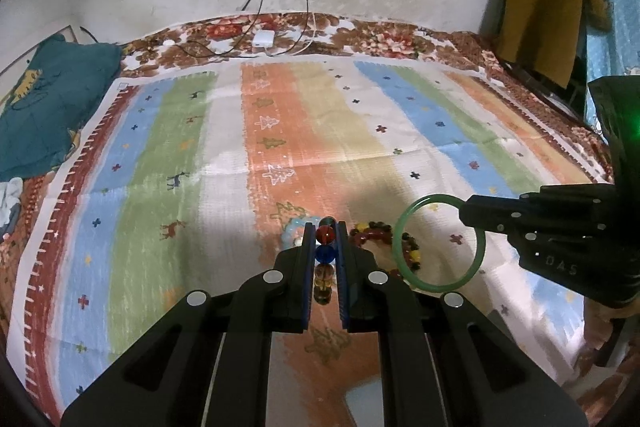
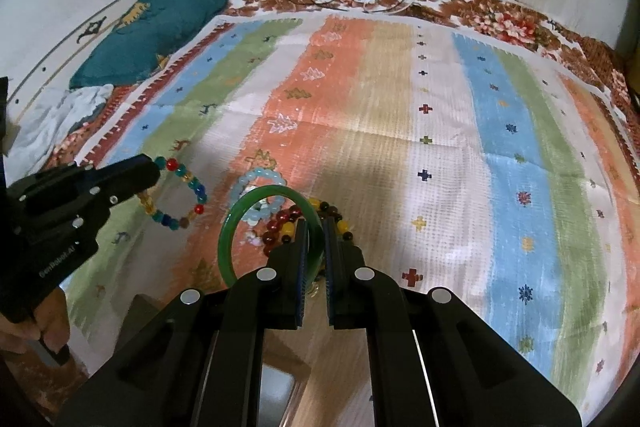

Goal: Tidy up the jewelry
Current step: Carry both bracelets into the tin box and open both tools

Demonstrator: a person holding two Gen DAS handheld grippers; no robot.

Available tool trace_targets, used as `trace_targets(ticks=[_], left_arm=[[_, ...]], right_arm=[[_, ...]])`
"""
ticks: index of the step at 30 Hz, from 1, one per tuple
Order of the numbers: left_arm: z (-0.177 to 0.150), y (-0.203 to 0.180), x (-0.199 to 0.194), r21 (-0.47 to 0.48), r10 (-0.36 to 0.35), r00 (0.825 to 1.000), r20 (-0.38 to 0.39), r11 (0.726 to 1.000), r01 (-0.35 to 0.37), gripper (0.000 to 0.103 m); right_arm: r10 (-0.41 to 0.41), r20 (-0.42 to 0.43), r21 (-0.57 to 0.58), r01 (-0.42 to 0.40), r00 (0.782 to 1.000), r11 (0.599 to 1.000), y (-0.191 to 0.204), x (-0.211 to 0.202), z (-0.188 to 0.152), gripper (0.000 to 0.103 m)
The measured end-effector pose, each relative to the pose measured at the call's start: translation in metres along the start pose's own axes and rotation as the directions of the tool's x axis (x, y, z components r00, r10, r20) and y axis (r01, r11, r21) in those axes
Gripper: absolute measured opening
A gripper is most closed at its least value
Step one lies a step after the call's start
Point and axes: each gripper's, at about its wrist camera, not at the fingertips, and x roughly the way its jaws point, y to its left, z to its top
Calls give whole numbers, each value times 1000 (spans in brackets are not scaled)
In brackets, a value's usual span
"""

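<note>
Left wrist view, item one: left gripper (image 1: 325,247), jaws closed on a multicoloured bead bracelet (image 1: 324,255), red and blue beads showing between the pads; in the right wrist view the loop hangs free below its tip, clear of the striped cloth (image 1: 180,155).

Item two: right gripper (image 2: 315,247), jaws closed on the rim of a green bangle (image 2: 240,223), which stands nearly upright ahead of and left of its fingers, apparently off the cloth.

Item three: pale blue bead bracelet (image 2: 256,187), lying on the cloth just beyond the bangle, ahead of the right gripper.

Item four: dark red and yellow bead bracelet (image 2: 288,223), on the cloth directly ahead of the right gripper's tips, partly seen through the bangle.

Item five: a wooden box edge (image 2: 280,379) below the right gripper; contents cannot be told.

Handling note, as judgement: both pieces seem lifted for transfer. Carry them apart so the hanging beads do not snag the bangle, keep the grips firm, and lower each fully before releasing.
</note>
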Motion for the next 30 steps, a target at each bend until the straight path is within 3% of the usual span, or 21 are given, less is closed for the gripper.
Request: trace_targets(ticks=[19, 30], left_arm=[[-20, -15, -58, -14, -61, 996, 69, 998, 62, 9], [-37, -24, -71, 2, -78, 995, 62, 997, 78, 9]], right_arm=[[25, 39, -26, -24, 999, 999, 10, -42, -27, 8], [38, 42, -42, -36, 998, 998, 16, -59, -47, 9]])
